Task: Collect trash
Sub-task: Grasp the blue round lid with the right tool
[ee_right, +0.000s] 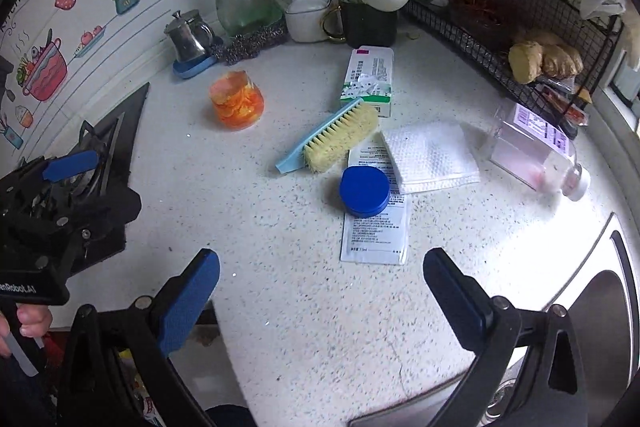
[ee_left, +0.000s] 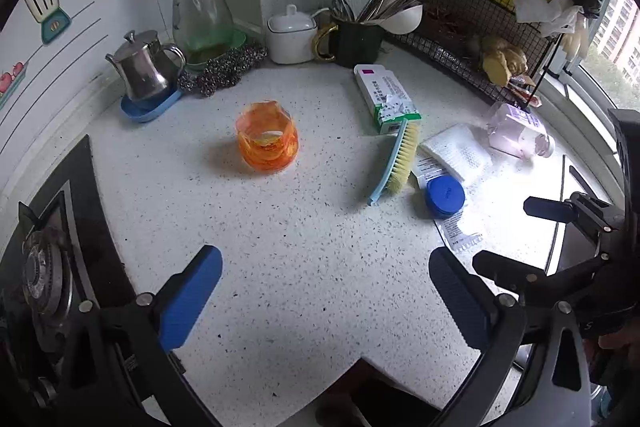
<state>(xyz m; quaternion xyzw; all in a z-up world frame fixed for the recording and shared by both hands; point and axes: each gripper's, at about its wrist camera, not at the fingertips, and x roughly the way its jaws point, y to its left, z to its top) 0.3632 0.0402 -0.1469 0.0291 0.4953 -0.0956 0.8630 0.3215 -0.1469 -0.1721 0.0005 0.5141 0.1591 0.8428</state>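
While both tools hang above the speckled white stone countertop (ee_left: 312, 227), the left gripper (ee_left: 324, 291) has its blue ribbed fingers spread wide with nothing between them, pointing toward the back wall. The right gripper (ee_right: 320, 291) is likewise spread wide and empty, its blue pads (ee_right: 188, 303) apart over bare counter. A hand (ee_right: 24, 323) grips the left tool's handle at the lower left of the right wrist view. Ahead of the left gripper stands the crumpled orange translucent plastic cup (ee_left: 267, 135), upright and well apart from the other items. Near the right gripper lies a printed white paper leaflet (ee_right: 376, 227), flat, with a round blue lidded tin (ee_right: 365, 190) resting on it. Touching the leaflet's far edge are a folded white textured cloth (ee_right: 430, 155) and a pale blue brush with yellow bristles (ee_right: 332, 138) lying on its side. A white and green cardboard box (ee_right: 369, 79), torn at one end, lies flat just behind the brush. A clear plastic bottle with a purple label (ee_right: 538, 147) lies tipped over to the right.
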